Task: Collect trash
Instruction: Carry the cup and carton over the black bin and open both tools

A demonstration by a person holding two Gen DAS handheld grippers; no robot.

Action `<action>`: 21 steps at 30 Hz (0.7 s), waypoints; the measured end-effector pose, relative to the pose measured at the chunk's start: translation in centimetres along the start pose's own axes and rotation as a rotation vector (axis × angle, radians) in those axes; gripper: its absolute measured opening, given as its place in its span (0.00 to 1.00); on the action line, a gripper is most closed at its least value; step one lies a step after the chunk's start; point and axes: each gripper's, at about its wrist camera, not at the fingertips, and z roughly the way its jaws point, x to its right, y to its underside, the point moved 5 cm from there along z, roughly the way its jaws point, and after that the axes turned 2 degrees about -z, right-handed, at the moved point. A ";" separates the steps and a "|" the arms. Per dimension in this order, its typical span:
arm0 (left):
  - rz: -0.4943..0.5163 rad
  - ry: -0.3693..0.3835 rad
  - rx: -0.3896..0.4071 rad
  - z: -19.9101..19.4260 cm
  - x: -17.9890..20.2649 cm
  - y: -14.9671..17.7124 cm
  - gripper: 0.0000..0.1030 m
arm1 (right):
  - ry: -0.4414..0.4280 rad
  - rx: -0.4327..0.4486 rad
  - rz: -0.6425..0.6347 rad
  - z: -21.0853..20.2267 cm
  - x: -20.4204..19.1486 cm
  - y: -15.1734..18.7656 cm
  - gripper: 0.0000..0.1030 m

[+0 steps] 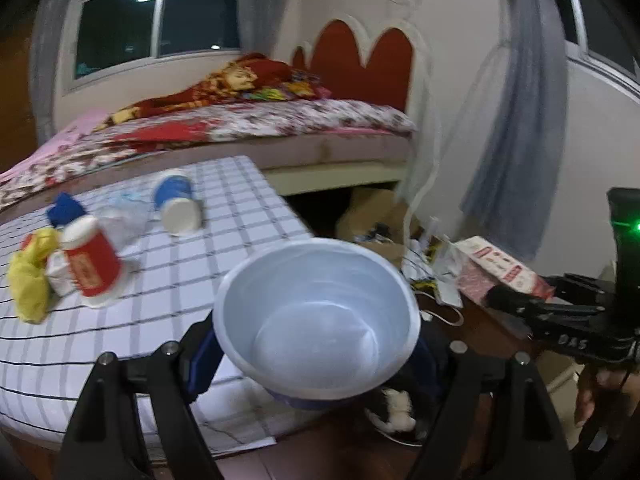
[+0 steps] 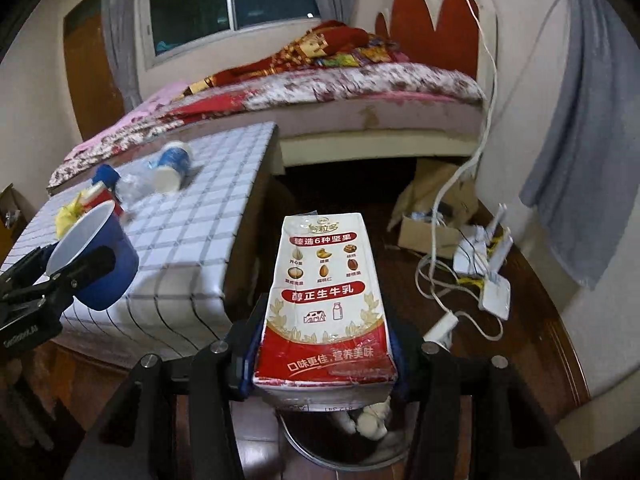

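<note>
a bed (image 2: 360,92) with a floral cover and a red scalloped headboard fills the back of the room, under a dark window (image 1: 156,16). in front of it stands a low table (image 2: 180,248) in a white checked cloth, with trash scattered at its far end: a blue-and-white paper cup (image 1: 176,204) on its side, a red paper cup (image 1: 90,266) tipped over, crumpled clear plastic (image 1: 124,216) between them, a yellow bag (image 1: 28,276) and a blue scrap (image 1: 64,208).

the right gripper (image 2: 324,356) is clamped on a red-and-white milk carton (image 2: 324,304), held lengthwise off the table's near corner and above a round bin (image 2: 344,444) on the dark wooden floor; white scraps lie inside the bin.

the left gripper (image 1: 316,356) grips a blue paper cup (image 1: 316,320) with a white inside, its mouth tilted toward the camera, at the table's edge and just above the same bin (image 1: 396,412). cardboard boxes (image 2: 432,220) and white cables (image 2: 460,280) clutter the floor by the wall.
</note>
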 end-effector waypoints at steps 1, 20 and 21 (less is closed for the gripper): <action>0.005 0.011 -0.006 0.2 0.6 0.1 0.77 | 0.000 -0.010 0.002 0.1 0.3 0.3 0.51; 0.060 0.174 -0.275 7.1 9.8 7.5 0.77 | 0.025 -0.214 0.015 4.3 7.4 9.7 0.51; 0.058 0.176 -0.283 7.4 9.8 7.7 0.77 | 0.020 -0.220 0.012 4.8 7.4 10.0 0.51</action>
